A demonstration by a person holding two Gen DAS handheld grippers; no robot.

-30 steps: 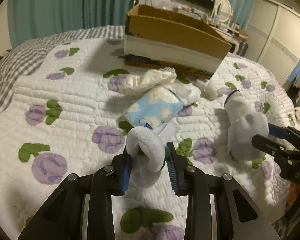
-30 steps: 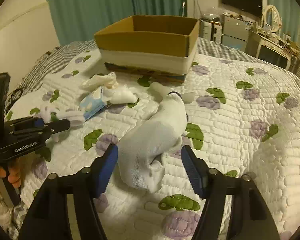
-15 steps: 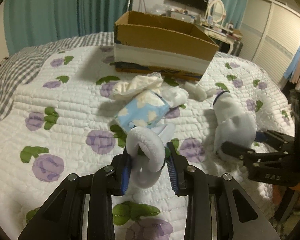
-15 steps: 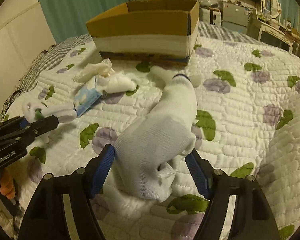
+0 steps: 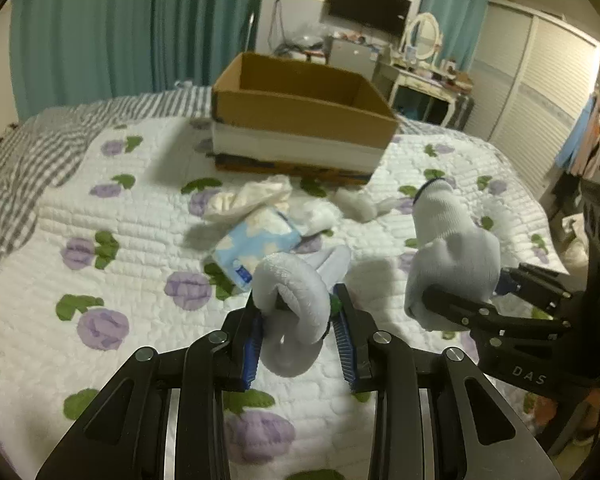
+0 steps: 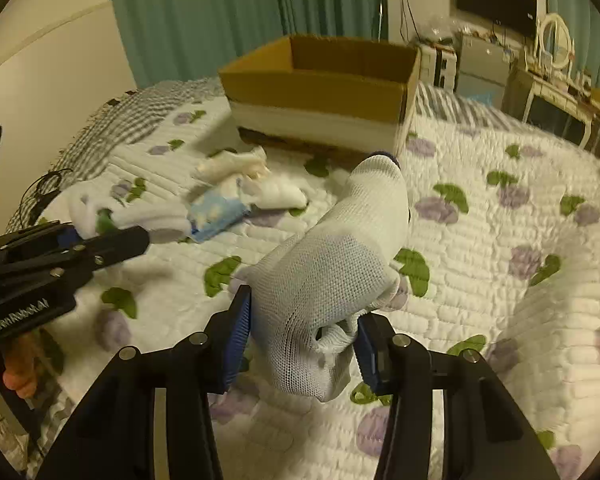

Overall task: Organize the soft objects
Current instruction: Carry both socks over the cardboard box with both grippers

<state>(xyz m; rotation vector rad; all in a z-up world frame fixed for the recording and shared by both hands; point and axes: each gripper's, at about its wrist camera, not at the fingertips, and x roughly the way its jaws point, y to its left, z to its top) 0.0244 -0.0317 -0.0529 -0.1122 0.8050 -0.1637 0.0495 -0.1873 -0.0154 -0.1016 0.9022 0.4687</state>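
My left gripper (image 5: pixel 298 332) is shut on a fluffy pale sock (image 5: pixel 296 300) and holds it above the quilt; the sock also shows in the right wrist view (image 6: pixel 140 216). My right gripper (image 6: pixel 304 340) is shut on a white knit sock (image 6: pixel 340 256) with a dark cuff, lifted off the bed; that sock also shows in the left wrist view (image 5: pixel 452 248). An open cardboard box (image 5: pixel 300 120) stands at the far side of the bed, also in the right wrist view (image 6: pixel 324 92). A light blue tissue pack (image 5: pixel 260 240) and white cloths (image 5: pixel 252 198) lie before it.
The bed has a white quilt (image 5: pixel 120 240) with purple flowers and a grey checked blanket (image 5: pixel 20 156) at the left. A small white sock (image 5: pixel 360 204) lies near the box. A dresser with a mirror (image 5: pixel 420 36) and a wardrobe (image 5: pixel 540 92) stand behind.
Both grippers have risen from the bed with their socks. The right gripper closed on the white knit sock and lifted it. The box now sits lower in both views.
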